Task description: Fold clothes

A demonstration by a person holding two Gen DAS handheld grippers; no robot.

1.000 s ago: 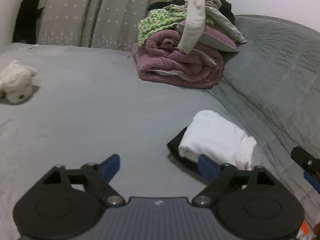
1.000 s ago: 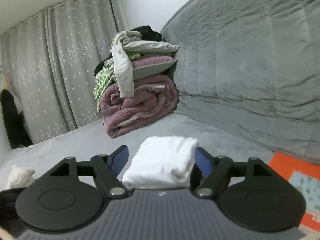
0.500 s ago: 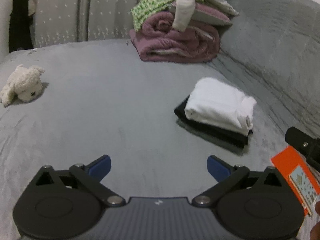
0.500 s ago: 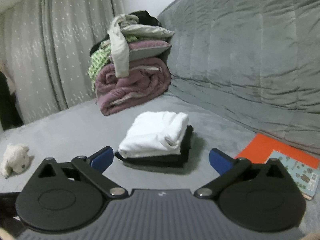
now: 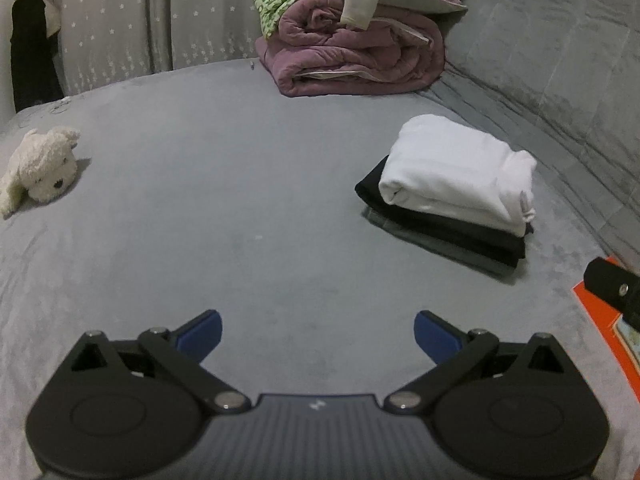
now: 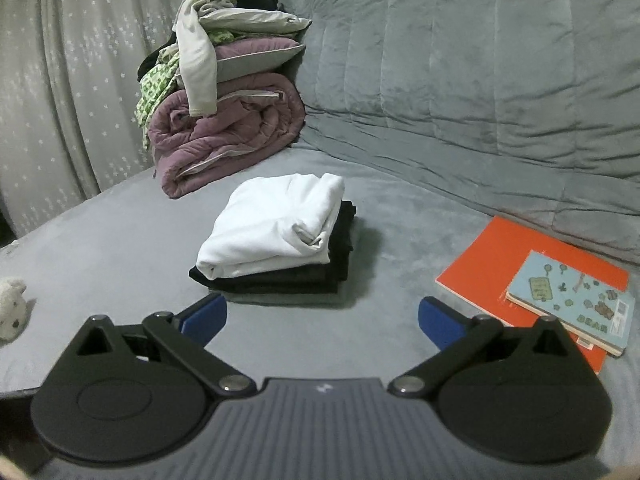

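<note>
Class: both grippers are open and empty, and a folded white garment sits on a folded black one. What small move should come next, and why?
Probably reach toward the heap on the purple quilt for the loose cream garment. The white garment already lies folded on the black one, and the left gripper and right gripper hold nothing.

Folded white garment atop folded black garment.

Landmark: rolled mauve quilt at far end of grey bed. Mauve-grey pillow lies on quilt. Star-dotted grey curtain hangs behind and left of quilt. Cream plush dog lies on bed, well left of quilt and nearer. Orange book lies well right of quilt and nearer; pale blue notebook rests on it. Quilted grey headboard rises right of quilt.
</note>
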